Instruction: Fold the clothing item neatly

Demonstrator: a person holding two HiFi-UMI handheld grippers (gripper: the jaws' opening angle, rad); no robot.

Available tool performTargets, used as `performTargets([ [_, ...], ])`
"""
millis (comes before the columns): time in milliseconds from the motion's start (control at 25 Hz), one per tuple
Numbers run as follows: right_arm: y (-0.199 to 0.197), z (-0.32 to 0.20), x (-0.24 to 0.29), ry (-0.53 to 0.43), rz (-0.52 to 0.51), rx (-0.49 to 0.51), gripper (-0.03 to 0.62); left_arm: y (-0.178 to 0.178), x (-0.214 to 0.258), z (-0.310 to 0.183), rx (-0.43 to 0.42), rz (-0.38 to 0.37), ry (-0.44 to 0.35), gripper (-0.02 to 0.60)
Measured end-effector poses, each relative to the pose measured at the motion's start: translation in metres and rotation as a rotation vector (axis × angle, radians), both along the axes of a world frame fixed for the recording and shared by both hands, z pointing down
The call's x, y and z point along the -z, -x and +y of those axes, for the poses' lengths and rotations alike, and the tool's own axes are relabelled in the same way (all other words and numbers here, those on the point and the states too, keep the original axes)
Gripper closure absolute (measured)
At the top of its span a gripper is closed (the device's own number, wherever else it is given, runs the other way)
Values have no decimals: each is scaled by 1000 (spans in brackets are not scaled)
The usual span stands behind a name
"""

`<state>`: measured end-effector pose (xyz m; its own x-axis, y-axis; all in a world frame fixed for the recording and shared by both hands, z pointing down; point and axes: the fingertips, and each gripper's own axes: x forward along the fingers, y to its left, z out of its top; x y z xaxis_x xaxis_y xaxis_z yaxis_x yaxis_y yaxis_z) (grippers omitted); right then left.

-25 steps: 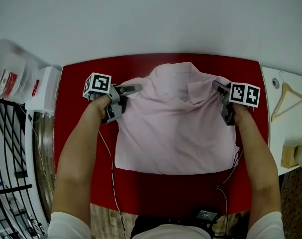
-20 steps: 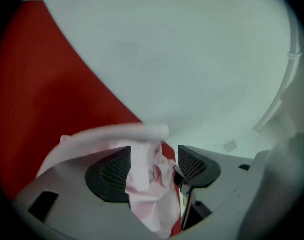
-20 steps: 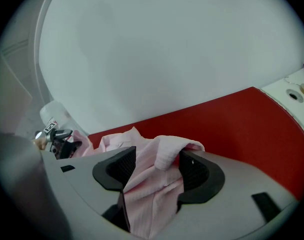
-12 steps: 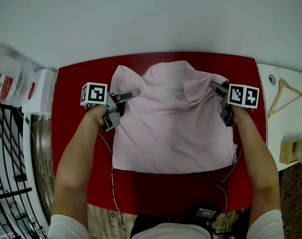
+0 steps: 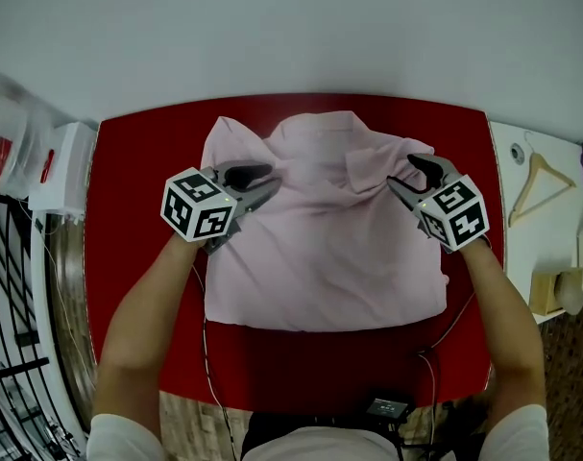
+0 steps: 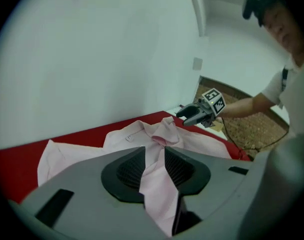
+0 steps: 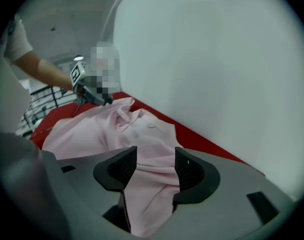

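Pink shirt (image 5: 320,248) | left gripper (image 5: 264,181) jaws just closing onto shoulder cloth | right gripper (image 5: 403,171) clamping opposite shoulder | you're needing level, matched hands while folding over.

The head view looks steeply down on the whole red table (image 5: 128,161). Each gripper view sits low, close behind its jaws. The left one faces the right gripper (image 6: 185,118), and the right one faces the left gripper (image 7: 104,100). All three share the pink shirt (image 5: 329,248).
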<state>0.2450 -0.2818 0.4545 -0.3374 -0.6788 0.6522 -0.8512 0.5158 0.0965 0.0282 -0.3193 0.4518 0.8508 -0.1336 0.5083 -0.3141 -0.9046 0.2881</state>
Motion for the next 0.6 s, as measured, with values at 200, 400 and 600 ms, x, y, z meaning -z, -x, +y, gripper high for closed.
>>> performTargets([
  [200, 58, 5, -33, 46, 217, 293, 383, -10, -14, -1, -46, -97, -67, 469],
  [400, 67, 3, -63, 113, 411, 448, 552, -10, -25, -25, 17, -154, -108, 469],
  [600, 50, -34, -43, 26, 394, 309, 576, -9, -21, -69, 155, -152, -145, 468],
])
